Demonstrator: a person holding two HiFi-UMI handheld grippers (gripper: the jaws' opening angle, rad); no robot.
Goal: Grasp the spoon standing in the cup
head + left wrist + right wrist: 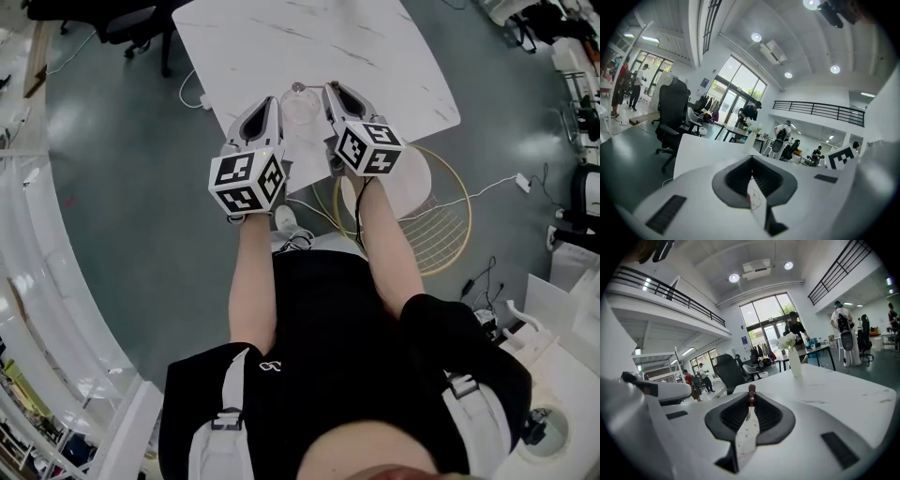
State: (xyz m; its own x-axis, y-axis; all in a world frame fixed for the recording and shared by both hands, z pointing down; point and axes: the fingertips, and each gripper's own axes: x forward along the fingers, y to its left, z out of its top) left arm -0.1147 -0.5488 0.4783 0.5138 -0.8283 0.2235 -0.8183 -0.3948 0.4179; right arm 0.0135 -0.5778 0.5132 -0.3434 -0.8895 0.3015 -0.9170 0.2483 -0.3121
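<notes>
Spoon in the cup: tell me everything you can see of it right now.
The spoon is slim, with a pale handle topped by a small dark reddish knob. It stands roughly upright in the clear cup near the edge of the white table. Its bowl cannot be made out. The right tool is shut on the handle just below the knob, which pokes up above the tips.
</notes>
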